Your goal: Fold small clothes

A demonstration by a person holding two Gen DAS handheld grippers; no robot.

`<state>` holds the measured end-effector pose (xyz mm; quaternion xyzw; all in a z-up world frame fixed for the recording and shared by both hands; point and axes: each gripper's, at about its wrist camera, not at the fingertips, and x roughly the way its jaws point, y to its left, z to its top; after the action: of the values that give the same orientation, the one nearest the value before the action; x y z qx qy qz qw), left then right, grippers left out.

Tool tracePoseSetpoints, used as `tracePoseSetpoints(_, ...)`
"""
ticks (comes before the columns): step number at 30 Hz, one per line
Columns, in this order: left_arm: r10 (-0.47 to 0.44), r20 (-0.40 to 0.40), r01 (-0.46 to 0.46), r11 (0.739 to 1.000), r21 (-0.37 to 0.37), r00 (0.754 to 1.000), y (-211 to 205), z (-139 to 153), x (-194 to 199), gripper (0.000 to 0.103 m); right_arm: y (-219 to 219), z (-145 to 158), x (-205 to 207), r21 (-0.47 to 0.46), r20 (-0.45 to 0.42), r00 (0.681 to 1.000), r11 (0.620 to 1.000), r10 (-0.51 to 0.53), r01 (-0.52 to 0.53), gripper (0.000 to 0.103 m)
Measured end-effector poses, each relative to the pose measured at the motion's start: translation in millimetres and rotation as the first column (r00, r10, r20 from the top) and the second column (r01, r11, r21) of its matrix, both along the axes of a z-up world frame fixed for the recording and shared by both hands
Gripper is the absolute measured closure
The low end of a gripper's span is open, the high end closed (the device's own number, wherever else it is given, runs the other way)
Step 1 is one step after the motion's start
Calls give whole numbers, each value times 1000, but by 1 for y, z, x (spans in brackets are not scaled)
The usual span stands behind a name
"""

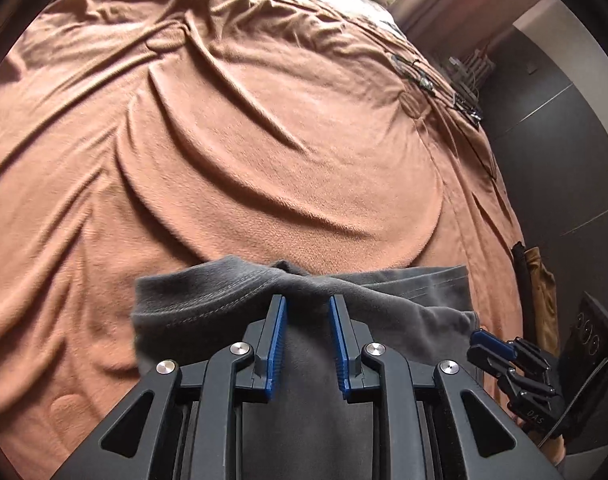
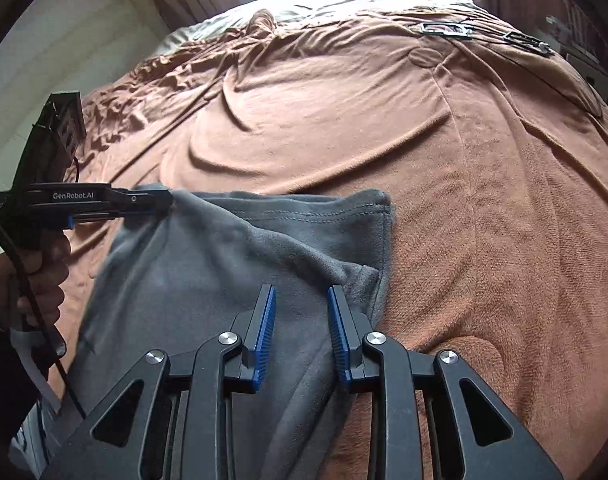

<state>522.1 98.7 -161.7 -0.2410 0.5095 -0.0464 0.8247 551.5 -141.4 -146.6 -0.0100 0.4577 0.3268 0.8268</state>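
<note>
Grey fleece garment (image 2: 232,264) lies on a bed's brown blanket (image 2: 484,200); left tongs (image 1: 307,300) and right tongs (image 2: 302,290), both narrowed, each pinch an edge. Keep corners level and taut when folding.

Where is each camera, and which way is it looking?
Left wrist view: sits on the left tongs, looking down and forward along them at the grey garment on the orange blanket; the right tongs peek in at the right edge.
Right wrist view: sits on the right tongs, looking down at the same garment; the left tongs and the person's hand show at the left.
Both share the garment, the blanket and the other tongs.
</note>
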Motion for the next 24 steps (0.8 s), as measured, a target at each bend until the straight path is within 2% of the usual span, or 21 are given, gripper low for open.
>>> tracePoseSetpoints(2,-1,10,1,1000,7,1000,4,8,-9,79,-8,6,-7,27,5,1000,1000,-8,7,72)
tracePoseSetpoints(4,-6,10,5,999,32,1000,5,14,-18,79,-16,9,-13,38,16,1000,999,-20,20,59)
tracePoseSetpoints(5,-7,9,6,999,39,1000,5,16,-24,79,-20,10,-17,44,16,1000,999,-24,23,57)
tracePoseSetpoints(8,-10,7,10,999,42,1000,5,19,-39,74,-29,11,-29,42,3,1000,999,-23,23,56)
tracePoseSetpoints(10,-12,4,12,999,53,1000,4,20,-52,64,-34,12,-38,26,3,1000,999,-27,27,56)
tracePoseSetpoints(14,-1,4,1,998,55,1000,4,20,-77,54,-43,17,-53,23,-13,999,999,-37,37,55)
tracePoseSetpoints(16,10,-1,-10,998,56,1000,4,19,-89,46,-48,16,-61,20,-26,999,999,-42,42,47)
tracePoseSetpoints(24,31,-17,-31,999,32,999,2,4,-140,43,-66,10,-92,16,-74,996,998,-57,58,42)
